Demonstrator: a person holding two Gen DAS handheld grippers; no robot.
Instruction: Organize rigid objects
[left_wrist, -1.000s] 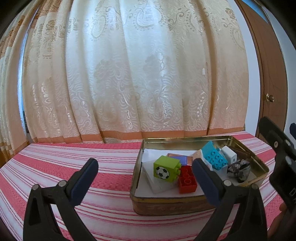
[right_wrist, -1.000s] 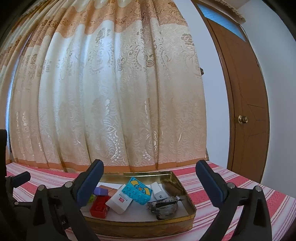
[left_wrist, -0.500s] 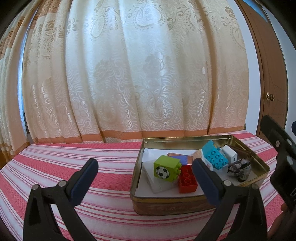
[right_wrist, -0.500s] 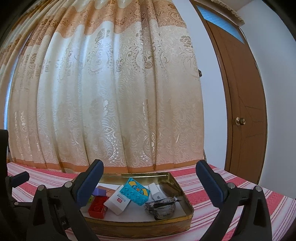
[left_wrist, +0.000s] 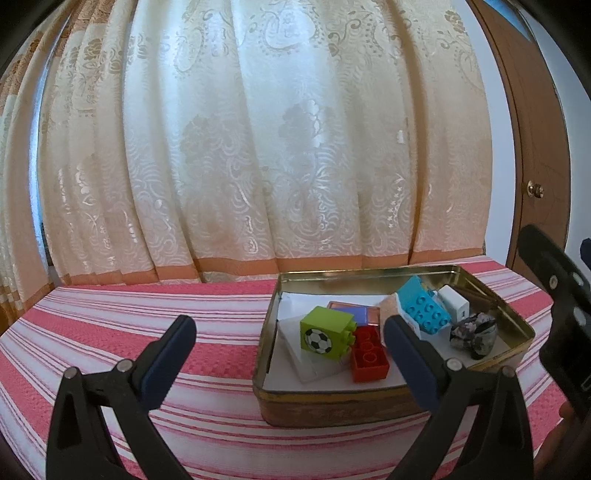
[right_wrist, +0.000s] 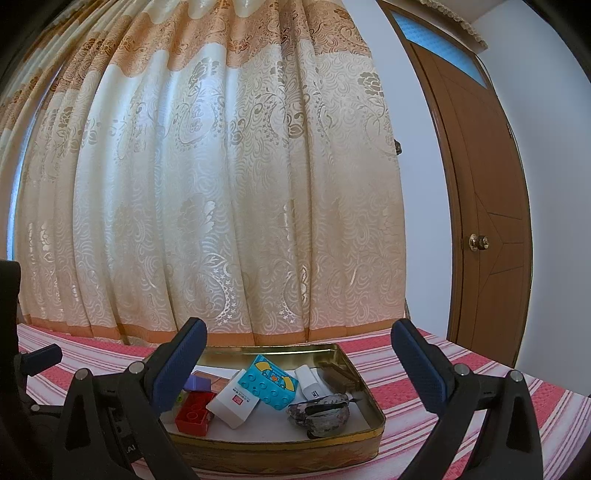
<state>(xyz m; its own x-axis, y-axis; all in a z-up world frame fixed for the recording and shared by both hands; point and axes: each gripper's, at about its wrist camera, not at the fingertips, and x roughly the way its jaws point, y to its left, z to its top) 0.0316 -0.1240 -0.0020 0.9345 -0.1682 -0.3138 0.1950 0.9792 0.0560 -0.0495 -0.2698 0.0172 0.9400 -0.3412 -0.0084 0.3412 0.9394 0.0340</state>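
Above the striped cloth, both the left gripper (left_wrist: 288, 347) and right gripper (right_wrist: 295, 350) gape wide, empty; a careless reach could snag the tin (left_wrist: 332, 406) rim and jostle the green block (left_wrist: 327, 332)

In front of me a cream patterned curtain (left_wrist: 266, 147) hangs, daylight glowing through; right, a white wall (right_wrist: 421, 184) and brown door (right_wrist: 487, 229).
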